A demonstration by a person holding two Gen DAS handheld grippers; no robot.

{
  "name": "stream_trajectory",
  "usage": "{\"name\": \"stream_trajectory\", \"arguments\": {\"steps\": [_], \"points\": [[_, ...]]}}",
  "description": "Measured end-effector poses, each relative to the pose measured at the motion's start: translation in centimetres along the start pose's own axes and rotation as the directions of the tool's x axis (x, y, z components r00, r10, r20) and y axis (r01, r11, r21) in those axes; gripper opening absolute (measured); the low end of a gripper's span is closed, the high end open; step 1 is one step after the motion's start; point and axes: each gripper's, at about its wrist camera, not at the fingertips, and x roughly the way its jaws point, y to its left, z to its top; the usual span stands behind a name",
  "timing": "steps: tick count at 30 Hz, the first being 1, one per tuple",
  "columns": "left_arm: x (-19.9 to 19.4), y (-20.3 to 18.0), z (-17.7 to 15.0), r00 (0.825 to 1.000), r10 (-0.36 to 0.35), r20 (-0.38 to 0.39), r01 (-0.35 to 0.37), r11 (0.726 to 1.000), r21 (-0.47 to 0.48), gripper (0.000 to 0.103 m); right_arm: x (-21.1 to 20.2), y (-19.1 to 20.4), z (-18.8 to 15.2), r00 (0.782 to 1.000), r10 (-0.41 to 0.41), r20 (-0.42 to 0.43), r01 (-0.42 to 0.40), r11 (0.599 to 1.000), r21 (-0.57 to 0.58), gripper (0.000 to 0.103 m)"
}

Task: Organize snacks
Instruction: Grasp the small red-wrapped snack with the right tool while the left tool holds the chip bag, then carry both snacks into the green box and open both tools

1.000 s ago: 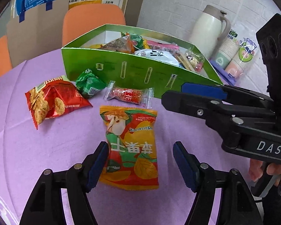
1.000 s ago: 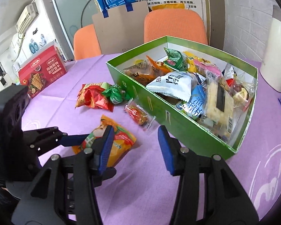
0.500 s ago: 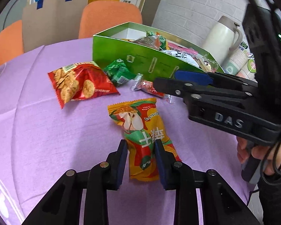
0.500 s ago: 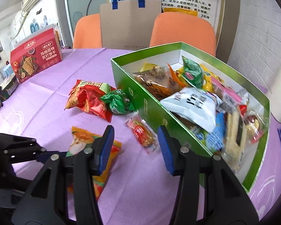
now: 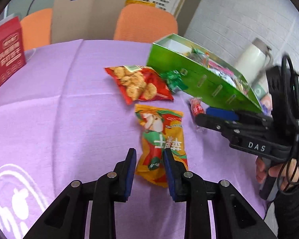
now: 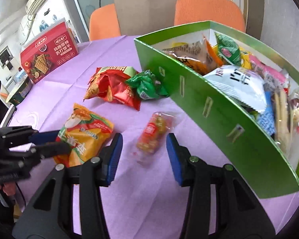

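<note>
My left gripper is shut on the near end of an orange-yellow snack bag, which stretches away over the purple cloth. The right wrist view shows the same bag pinched by the left gripper. My right gripper points down at a small red snack in clear wrap. Its jaws are closing, and the snack lies between and just ahead of the pads, untouched. The green box full of snacks stands to the right. A red chip bag and a green packet lie against it.
A red cracker box stands at the far left of the purple table. Behind the table are orange chairs and a brown paper bag. A white thermos stands past the green box.
The left jaws closed on the orange-yellow bag and that gripper swung left. The right gripper dropped toward the small red snack, which now sits between its fingers.
</note>
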Motion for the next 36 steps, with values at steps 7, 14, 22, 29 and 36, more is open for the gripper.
{"name": "stream_trajectory", "arguments": {"steps": [7, 14, 22, 29, 36], "points": [[0.3, -1.7, 0.7, 1.000, -0.010, 0.008, 0.009, 0.999, 0.038, 0.059, 0.9, -0.2, 0.5, 1.000, -0.026, -0.008, 0.026, 0.999, 0.030, 0.047], [2.5, -2.3, 1.6, 1.000, 0.005, -0.029, -0.003, 0.998, 0.058, 0.060, 1.5, 0.3, 0.4, 0.999, -0.041, -0.022, 0.042, 0.999, 0.033, 0.047], [3.3, -2.6, 2.0, 0.999, 0.049, -0.013, -0.047, 0.994, 0.099, 0.049, 1.9, 0.7, 0.3, 0.996, -0.086, -0.011, 0.086, 0.996, 0.019, 0.034], [2.8, -2.5, 2.2, 1.000, 0.028, -0.013, -0.027, 0.997, 0.078, 0.044, -0.7, 1.0, -0.9, 0.998, -0.038, 0.044, 0.035, 0.998, 0.053, 0.023], [-1.4, -3.7, 4.2, 0.993, -0.090, 0.078, 0.085, 0.994, 0.073, 0.044, -6.9, 0.4, -1.1, 0.983, -0.045, 0.176, 0.032, 0.997, 0.072, 0.023]]}}
